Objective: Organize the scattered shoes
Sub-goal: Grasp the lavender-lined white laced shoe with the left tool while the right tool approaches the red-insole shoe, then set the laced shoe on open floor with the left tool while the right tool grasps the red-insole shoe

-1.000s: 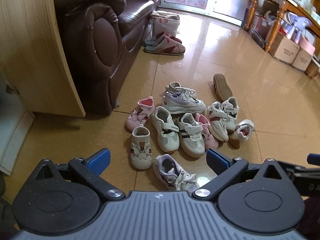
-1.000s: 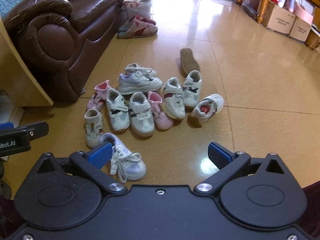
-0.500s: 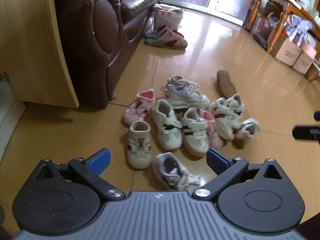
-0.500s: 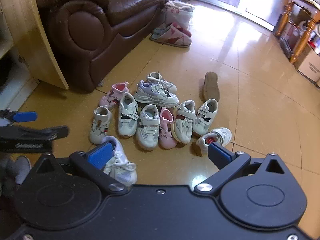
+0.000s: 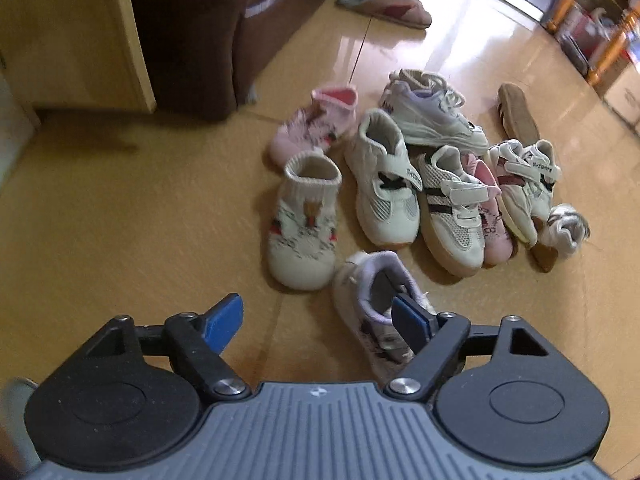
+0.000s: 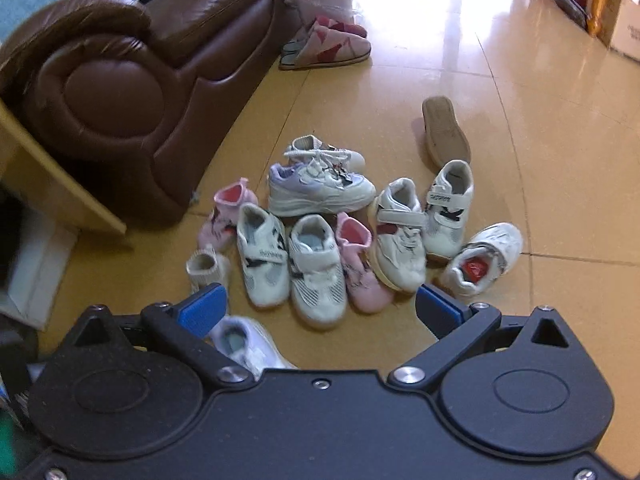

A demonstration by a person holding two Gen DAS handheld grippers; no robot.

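My left gripper low over floor, jaws apart; lilac sneaker at 1 o'clock. My right gripper spread, tilted down toward shoe pile.

Daylight from the far end glares white off the glossy floor. The sofa side sits dim. The left view is motion-blurred; both bend at the edges.

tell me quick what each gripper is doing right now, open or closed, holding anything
Left gripper: open, holding nothing, above the floor beside a white and purple sneaker.
Right gripper: open, holding nothing, facing the pile of shoes.
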